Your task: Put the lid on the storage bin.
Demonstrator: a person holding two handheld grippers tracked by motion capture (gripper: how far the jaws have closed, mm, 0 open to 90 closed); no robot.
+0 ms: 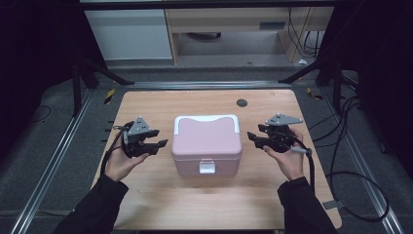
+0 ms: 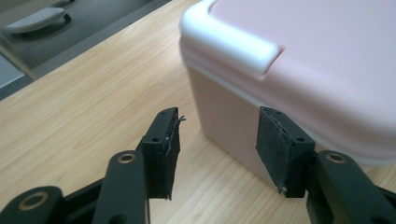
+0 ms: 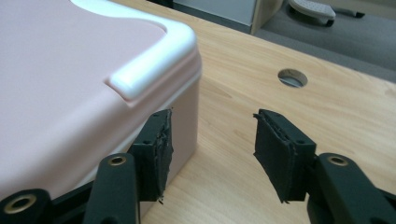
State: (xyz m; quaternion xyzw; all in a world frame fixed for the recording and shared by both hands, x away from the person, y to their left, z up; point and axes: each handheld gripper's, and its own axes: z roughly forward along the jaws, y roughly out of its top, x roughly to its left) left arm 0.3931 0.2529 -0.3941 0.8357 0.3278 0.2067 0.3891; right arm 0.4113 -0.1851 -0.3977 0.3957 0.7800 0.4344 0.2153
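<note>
Box (image 1: pixel 207 141) was smooth pink plastic, white handle (image 2: pixel 229 39) slightly glossy, table (image 1: pixel 160 105) matt pale wood grain, pads (image 3: pixel 275 156) rough black, frayed rubber.

I can read no text, label, brand, number or sign anywhere here: not on the pink plastic box with the white lid rim (image 1: pixel 206 141) between my claws, nor on the pale wooden table (image 1: pixel 160 102).

Table evenly lit, dark surroundings, soft shadows, close views slightly blurred
</note>
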